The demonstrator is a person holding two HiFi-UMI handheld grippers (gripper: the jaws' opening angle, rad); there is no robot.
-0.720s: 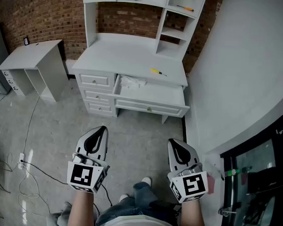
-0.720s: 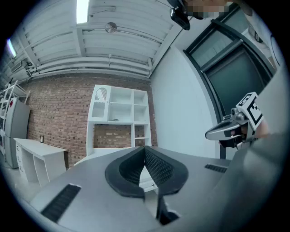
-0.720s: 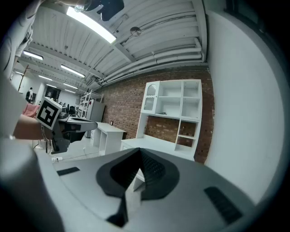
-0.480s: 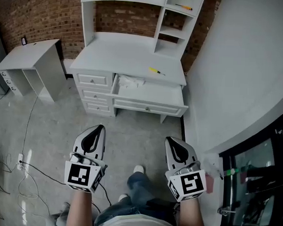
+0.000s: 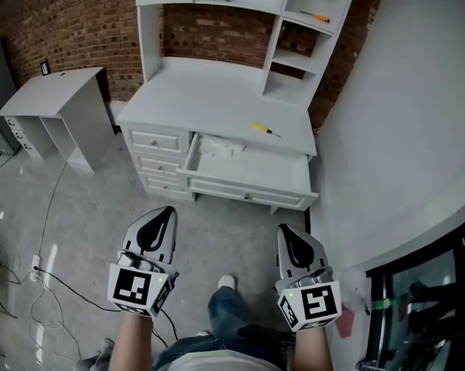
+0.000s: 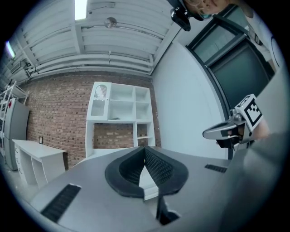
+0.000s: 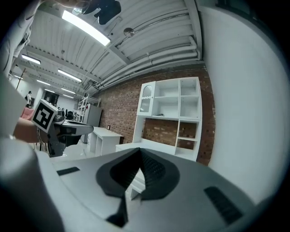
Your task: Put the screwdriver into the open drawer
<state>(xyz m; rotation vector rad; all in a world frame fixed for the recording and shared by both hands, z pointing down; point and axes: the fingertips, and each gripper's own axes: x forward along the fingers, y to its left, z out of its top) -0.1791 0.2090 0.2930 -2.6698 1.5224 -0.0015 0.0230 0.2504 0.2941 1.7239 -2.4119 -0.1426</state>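
Observation:
A yellow-handled screwdriver [image 5: 263, 129] lies on the white desk top [image 5: 213, 95], right of centre, just behind the open top drawer [image 5: 252, 172]. The drawer is pulled out toward me. My left gripper [image 5: 167, 212] and right gripper [image 5: 281, 231] are held level side by side above the floor, well short of the desk. Both are shut, with nothing between the jaws. In the left gripper view the left gripper [image 6: 145, 148] shows pads meeting at the tip. The right gripper [image 7: 139, 150] looks the same in its own view.
A white hutch [image 5: 225, 4] rises on the desk; an orange-handled tool [image 5: 315, 16] lies on its right shelf. Crumpled white material [image 5: 219, 146] sits in the drawer's back left. A small white table [image 5: 55, 96] stands left, a cable [image 5: 44, 273] runs over the floor, and a white wall [image 5: 404, 134] is on the right.
The desk has slid lower and slightly right in the head view as the view shifted. My feet have moved below. Both grippers keep about the same place and stay shut.

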